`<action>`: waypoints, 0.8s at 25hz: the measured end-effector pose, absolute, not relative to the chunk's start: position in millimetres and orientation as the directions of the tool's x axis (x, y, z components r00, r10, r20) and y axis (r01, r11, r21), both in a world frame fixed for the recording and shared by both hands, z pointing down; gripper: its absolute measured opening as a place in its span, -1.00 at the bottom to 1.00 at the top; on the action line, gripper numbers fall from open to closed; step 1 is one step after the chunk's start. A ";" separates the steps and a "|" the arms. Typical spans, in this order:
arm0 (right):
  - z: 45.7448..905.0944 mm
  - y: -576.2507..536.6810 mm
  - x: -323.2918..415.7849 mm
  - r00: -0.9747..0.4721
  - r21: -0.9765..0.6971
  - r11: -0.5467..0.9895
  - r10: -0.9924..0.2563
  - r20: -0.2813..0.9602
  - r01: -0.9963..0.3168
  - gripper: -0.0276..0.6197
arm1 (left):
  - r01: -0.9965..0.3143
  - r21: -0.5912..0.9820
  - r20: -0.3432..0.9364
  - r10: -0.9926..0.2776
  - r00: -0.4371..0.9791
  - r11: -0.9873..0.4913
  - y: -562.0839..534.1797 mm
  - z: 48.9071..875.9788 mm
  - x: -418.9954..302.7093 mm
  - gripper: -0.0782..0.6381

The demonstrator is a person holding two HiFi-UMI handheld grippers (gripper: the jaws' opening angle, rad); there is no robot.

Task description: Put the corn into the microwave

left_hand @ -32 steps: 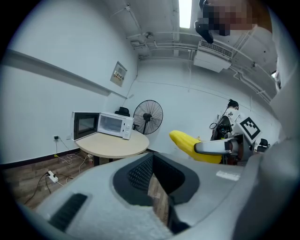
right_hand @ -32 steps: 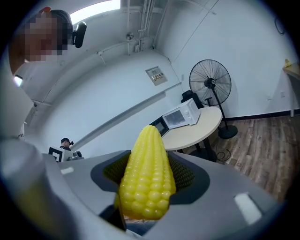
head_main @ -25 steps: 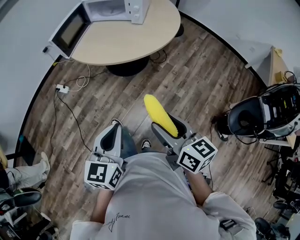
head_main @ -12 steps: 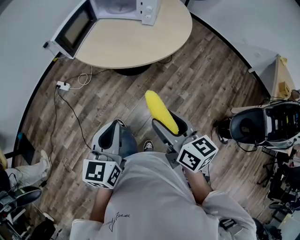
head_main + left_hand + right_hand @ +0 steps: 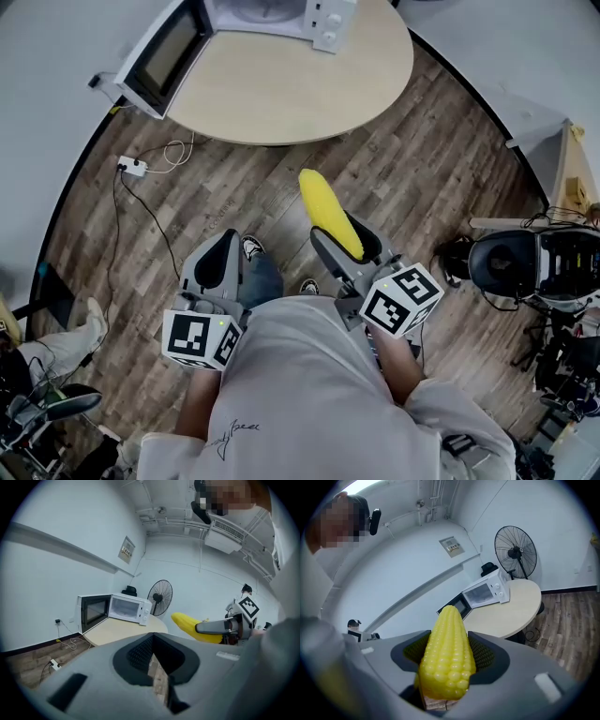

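Note:
A yellow corn cob [image 5: 328,214] sticks out forward from my right gripper [image 5: 339,230], which is shut on its thick end. In the right gripper view the corn [image 5: 446,653] fills the gap between both pads. The white microwave [image 5: 253,19] stands at the far side of a round beige table [image 5: 291,84], with its door [image 5: 164,56] swung wide open. It lies well ahead of both grippers. My left gripper [image 5: 223,246] hovers over the floor at the left, shut and holding nothing. In the left gripper view its jaws [image 5: 152,653] show only a thin slit.
A power strip [image 5: 131,167] with a cable lies on the wooden floor left of the table. A black chair and gear [image 5: 506,262] stand at the right. A floor fan [image 5: 514,550] stands behind the table. The person's shoes [image 5: 251,247] show below the grippers.
The person has walked forward: table and microwave sit lower and further right in the head view, nearer to both grippers. The corn stays in the right gripper's jaws.

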State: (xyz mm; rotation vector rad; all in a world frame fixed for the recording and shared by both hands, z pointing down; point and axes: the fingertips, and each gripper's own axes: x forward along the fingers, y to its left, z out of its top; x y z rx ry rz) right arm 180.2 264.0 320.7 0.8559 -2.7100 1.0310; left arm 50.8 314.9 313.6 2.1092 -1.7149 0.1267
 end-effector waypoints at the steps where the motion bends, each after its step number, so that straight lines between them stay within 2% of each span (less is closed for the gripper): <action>1: 320.7 261.0 171.6 -0.833 -0.579 0.606 -0.465 0.299 -0.546 -0.11 | -0.953 0.260 0.324 -0.916 0.237 -0.155 311.5 312.8 42.2 -0.81; 13: 305.1 227.5 72.1 -0.837 -0.542 0.643 -0.472 0.276 -0.542 -0.11 | -0.950 0.267 0.297 -0.924 0.240 -0.161 284.7 311.5 -53.0 -0.81; 20: 298.9 232.8 40.0 -0.840 -0.492 0.683 -0.468 0.274 -0.541 -0.11 | -0.946 0.281 0.283 -0.928 0.241 -0.160 286.6 318.9 -81.3 -0.81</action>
